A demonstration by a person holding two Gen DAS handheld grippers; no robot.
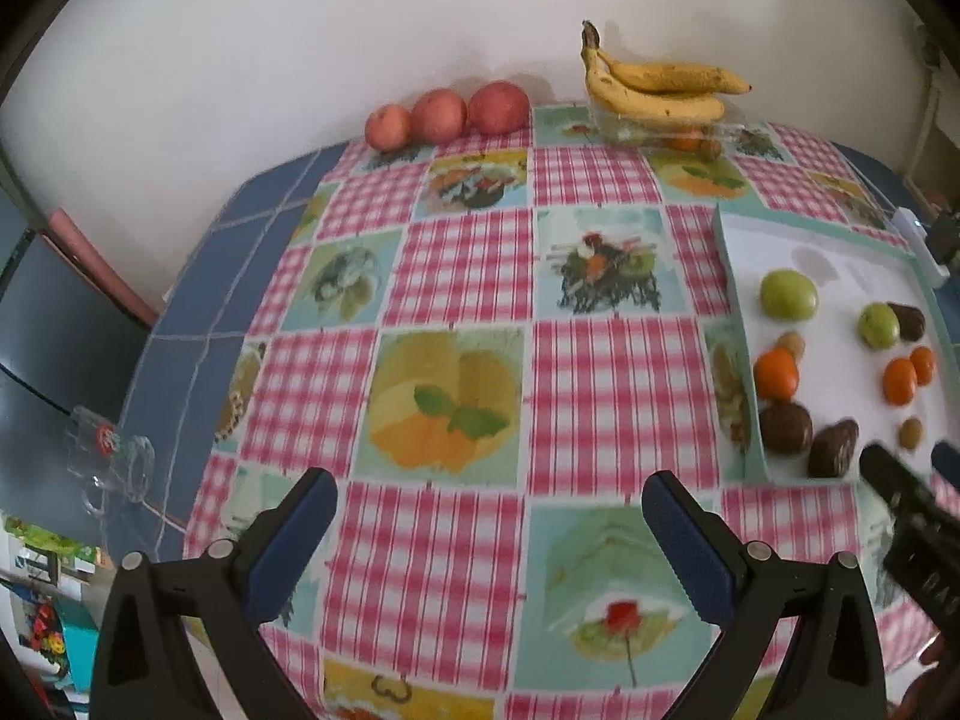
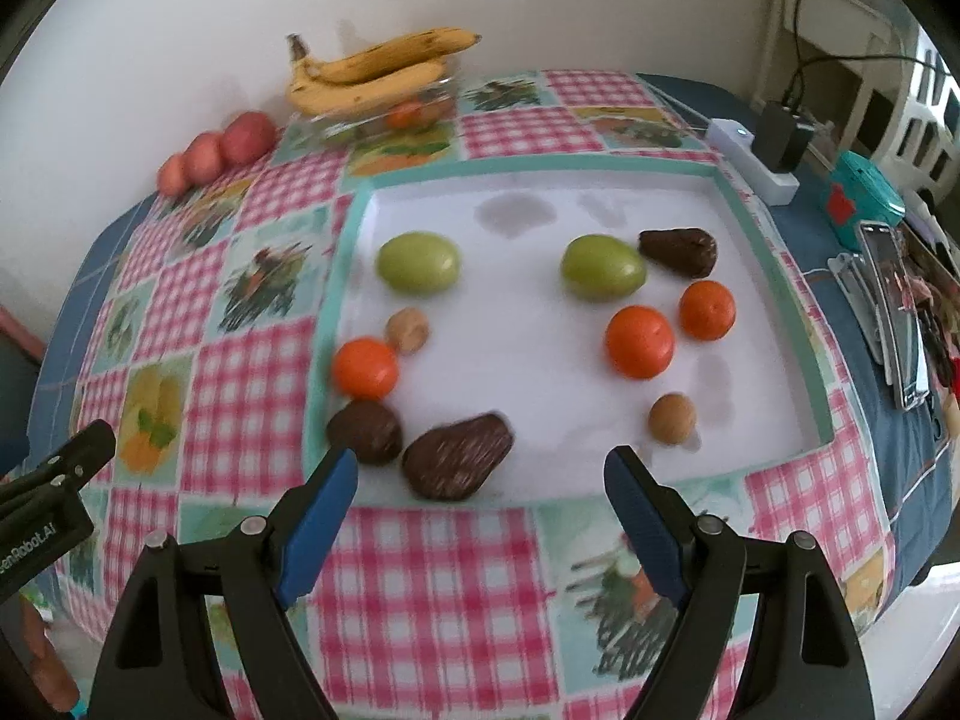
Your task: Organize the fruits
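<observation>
A white tray (image 2: 540,198) with a teal rim lies on the checked tablecloth. On it lie two green fruits (image 2: 418,261), three oranges (image 2: 638,341), three dark brown scaly fruits (image 2: 458,464) and two small tan fruits (image 2: 672,417). My right gripper (image 2: 480,468) is open and empty over the tray's near edge, the nearest brown fruit between its fingers' line. My left gripper (image 1: 489,495) is open and empty above the tablecloth, left of the tray (image 1: 774,240). Three red apples (image 1: 447,114) and bananas (image 1: 654,87) on a clear container sit at the back.
A glass mug (image 1: 111,462) stands off the table's left edge. A white power strip with a black adapter (image 2: 774,144), a teal box (image 2: 864,198) and a phone (image 2: 897,312) lie right of the tray. The wall is right behind the table.
</observation>
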